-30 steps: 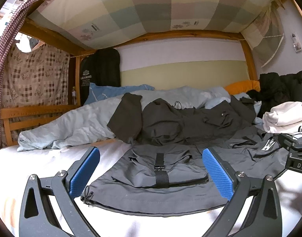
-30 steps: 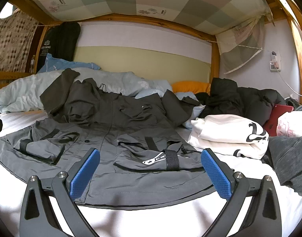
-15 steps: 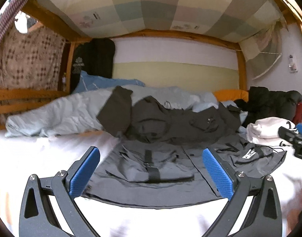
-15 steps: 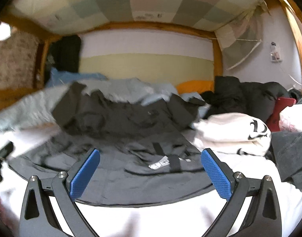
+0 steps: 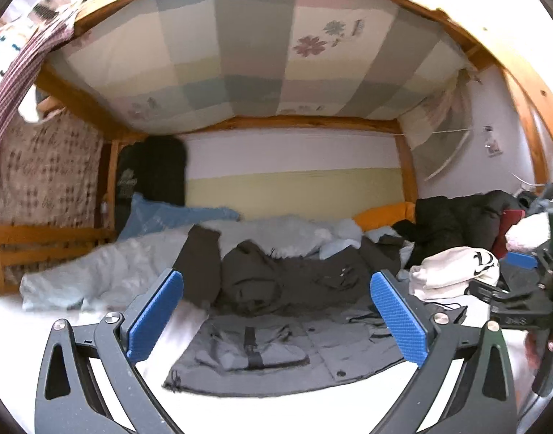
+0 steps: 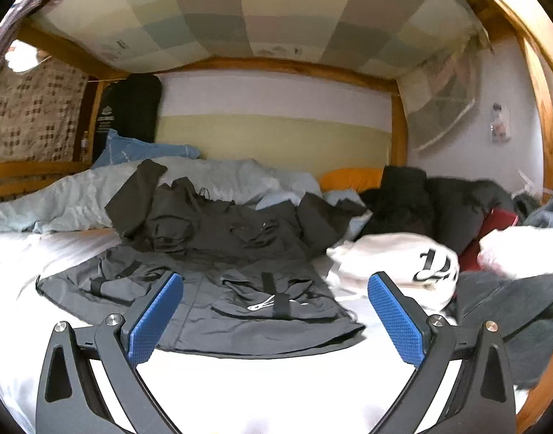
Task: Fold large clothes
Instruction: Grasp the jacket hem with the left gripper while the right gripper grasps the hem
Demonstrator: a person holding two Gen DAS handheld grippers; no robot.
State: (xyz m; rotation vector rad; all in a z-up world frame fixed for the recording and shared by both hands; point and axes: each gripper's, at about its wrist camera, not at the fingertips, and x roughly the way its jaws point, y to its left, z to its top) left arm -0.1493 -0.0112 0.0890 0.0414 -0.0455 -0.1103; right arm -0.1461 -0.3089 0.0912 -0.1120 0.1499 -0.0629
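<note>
A large dark grey jacket [image 5: 276, 347] lies spread flat on the white bed sheet [image 5: 276, 412], hem toward me, sleeves and hood lying up against the bedding at the back. It also shows in the right wrist view [image 6: 240, 289]. My left gripper [image 5: 276, 318] is open and empty, held above the bed before the hem. My right gripper [image 6: 274, 320] is open and empty, also short of the hem. The right gripper's body shows at the right edge of the left wrist view [image 5: 529, 307].
A folded white garment [image 6: 395, 267] lies right of the jacket. Dark clothes [image 6: 439, 199] and a grey garment [image 6: 511, 311] pile at the right. A pale blue duvet [image 6: 77, 199] and orange pillow [image 6: 352, 177] lie behind. Wooden bunk frame [image 5: 406, 166] and upper bunk overhead.
Both grippers have pulled back and risen from the jacket, so it looks smaller and farther. Both stay open and empty. The jacket has not moved.
</note>
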